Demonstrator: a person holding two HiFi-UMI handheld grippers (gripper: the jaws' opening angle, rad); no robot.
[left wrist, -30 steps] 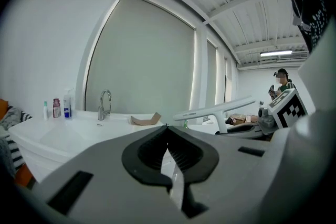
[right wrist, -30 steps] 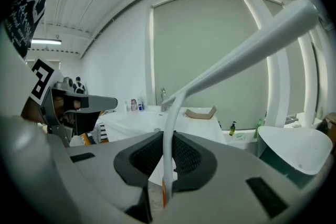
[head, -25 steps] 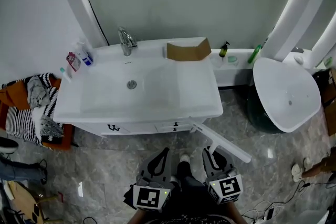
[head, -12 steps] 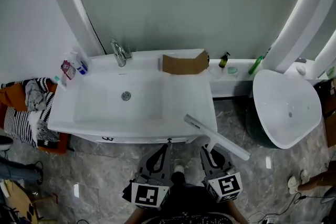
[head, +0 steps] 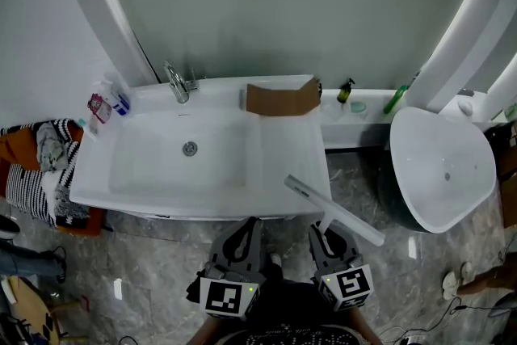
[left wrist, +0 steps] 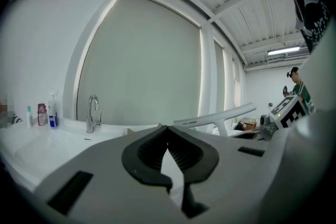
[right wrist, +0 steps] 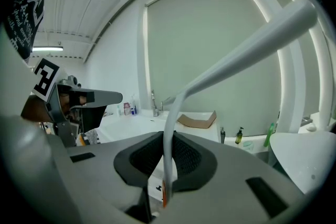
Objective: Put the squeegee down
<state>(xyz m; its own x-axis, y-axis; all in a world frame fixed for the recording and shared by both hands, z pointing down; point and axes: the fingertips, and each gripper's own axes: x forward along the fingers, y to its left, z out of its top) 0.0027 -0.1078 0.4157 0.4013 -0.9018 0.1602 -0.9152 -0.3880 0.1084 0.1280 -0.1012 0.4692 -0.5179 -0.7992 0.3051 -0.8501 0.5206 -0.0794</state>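
The white squeegee (head: 335, 212) hangs crosswise over the front right corner of the white vanity sink (head: 291, 166). Its thin handle runs back into my right gripper (head: 327, 233), which is shut on it. In the right gripper view the handle (right wrist: 169, 139) stands pinched between the dark pads, and the blade (right wrist: 247, 50) slants up to the right. My left gripper (head: 248, 228) is beside it in front of the vanity, shut with nothing in it; its tips (left wrist: 168, 131) meet. The squeegee (left wrist: 215, 117) also shows at the right of the left gripper view.
A faucet (head: 176, 82) and a folded cardboard piece (head: 283, 99) are at the back of the sink, small bottles (head: 105, 101) at its left corner. A white basin (head: 440, 166) stands at the right. Clothes (head: 40, 166) are piled at the left.
Both grippers have come closer to the vanity together. The squeegee's blade, which was in front of the cabinet, now reaches over the sink's front right corner.
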